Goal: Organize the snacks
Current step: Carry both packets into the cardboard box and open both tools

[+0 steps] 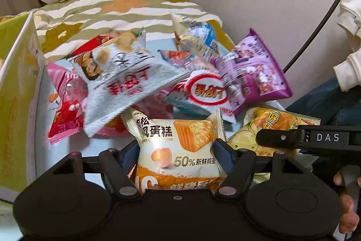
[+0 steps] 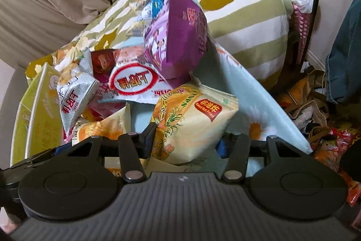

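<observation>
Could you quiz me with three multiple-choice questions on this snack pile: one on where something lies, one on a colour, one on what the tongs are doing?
1. The green box stands where in the left tongs' view?
A left of the pile
B right of the pile
C on top of the pile

2. The upright packet at the back of the pile is
A black
B purple
C brown

3. The left tongs are
A empty
B gripping a spoon
C gripping a cake packet

Answers:
1 A, it fills the left edge.
2 B, purple wrapper.
3 C, both pads press its sides.
</observation>
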Tool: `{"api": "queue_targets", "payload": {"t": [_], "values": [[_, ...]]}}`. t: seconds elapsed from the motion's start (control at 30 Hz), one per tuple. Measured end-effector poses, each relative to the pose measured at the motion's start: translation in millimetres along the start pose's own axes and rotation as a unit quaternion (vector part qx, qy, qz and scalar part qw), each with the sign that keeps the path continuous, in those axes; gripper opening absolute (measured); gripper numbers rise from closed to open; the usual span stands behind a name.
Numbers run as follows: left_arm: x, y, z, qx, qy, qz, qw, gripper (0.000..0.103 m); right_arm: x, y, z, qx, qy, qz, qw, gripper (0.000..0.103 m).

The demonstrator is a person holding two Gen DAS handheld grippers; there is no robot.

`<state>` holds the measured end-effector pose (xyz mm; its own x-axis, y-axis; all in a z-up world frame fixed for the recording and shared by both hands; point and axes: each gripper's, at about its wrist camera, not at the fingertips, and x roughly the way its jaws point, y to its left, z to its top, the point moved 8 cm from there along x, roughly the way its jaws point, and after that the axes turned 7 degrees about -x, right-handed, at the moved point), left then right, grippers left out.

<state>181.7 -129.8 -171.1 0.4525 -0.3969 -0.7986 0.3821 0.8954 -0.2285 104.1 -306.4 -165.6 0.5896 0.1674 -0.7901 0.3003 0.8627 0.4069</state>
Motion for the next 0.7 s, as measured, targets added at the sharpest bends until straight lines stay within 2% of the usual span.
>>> {"api": "queue_targets", "payload": {"t": [0.37, 0.7], "values": [[-47, -9, -2, -0.030, -0.031, -0.006, 0.9991, 0.074, -35, 9, 3, -0.016, -0.007, 0.017, 1.000, 0.066], [-121, 20, 7, -0.069, -0.098, 0.034, 0.9922, 0.074, -65, 59, 14, -0.070, -0.026, 0.075, 0.994, 0.066]]}}
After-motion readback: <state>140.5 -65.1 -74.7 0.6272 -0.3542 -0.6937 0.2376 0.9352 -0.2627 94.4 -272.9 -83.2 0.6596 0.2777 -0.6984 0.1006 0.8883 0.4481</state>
